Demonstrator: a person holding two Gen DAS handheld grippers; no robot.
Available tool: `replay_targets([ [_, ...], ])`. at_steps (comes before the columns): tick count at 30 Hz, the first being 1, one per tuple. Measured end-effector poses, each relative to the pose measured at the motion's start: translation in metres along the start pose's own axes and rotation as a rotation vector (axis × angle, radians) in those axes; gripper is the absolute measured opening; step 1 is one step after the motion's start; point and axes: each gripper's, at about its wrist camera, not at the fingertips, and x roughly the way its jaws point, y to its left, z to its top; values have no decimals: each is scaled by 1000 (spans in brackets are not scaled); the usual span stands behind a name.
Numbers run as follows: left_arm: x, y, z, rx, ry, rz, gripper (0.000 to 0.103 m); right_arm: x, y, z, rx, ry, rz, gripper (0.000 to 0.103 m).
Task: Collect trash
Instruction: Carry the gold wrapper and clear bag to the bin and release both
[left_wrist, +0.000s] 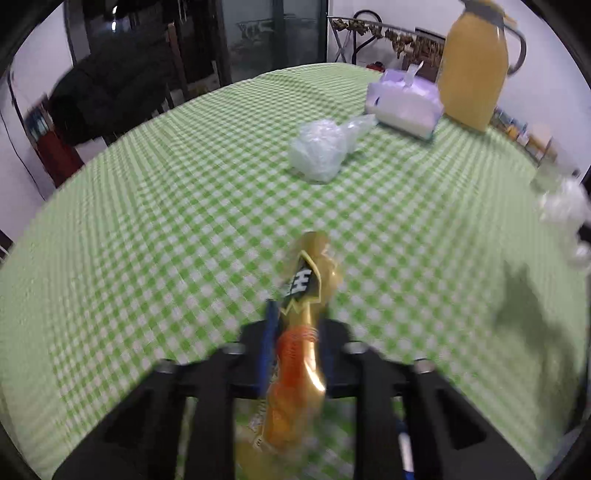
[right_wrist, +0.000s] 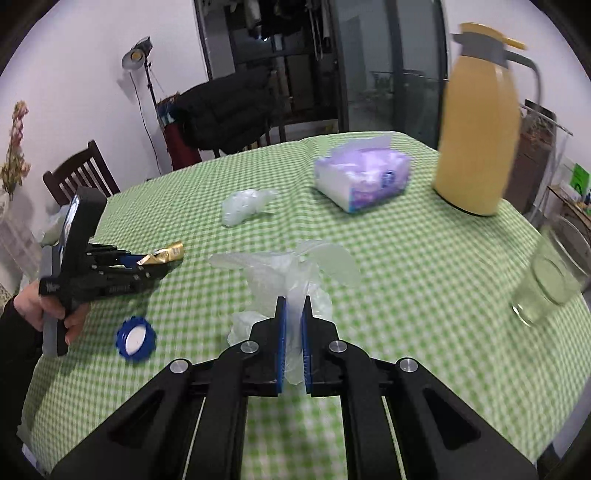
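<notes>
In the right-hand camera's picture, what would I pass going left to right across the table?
Left gripper holding a gold wrapper → blue bottle cap → crumpled plastic ball → thin plastic bag pinched in the right gripper → tissue pack → yellow thermos jug → drinking glass.

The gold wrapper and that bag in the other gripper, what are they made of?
The gold wrapper looks like glossy metallised foil: it shines and creases sharply. The bag looks like thin, translucent plastic film, since the check cloth shows faintly through it.
</notes>
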Motion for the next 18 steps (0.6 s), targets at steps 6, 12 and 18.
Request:
replay_targets([
  [6,-71,-7,-2,-115,-139,-41,5,-42,-37,-21,66,-53,-23,8],
  [12,-143,-45,-9,-200,-269,-204,5,-93,-87,-58,151,-100,-88,8],
  [18,-162,-143,-16,-123,-308,-322,5,-149,-157,-110,264,-103,-238,8],
])
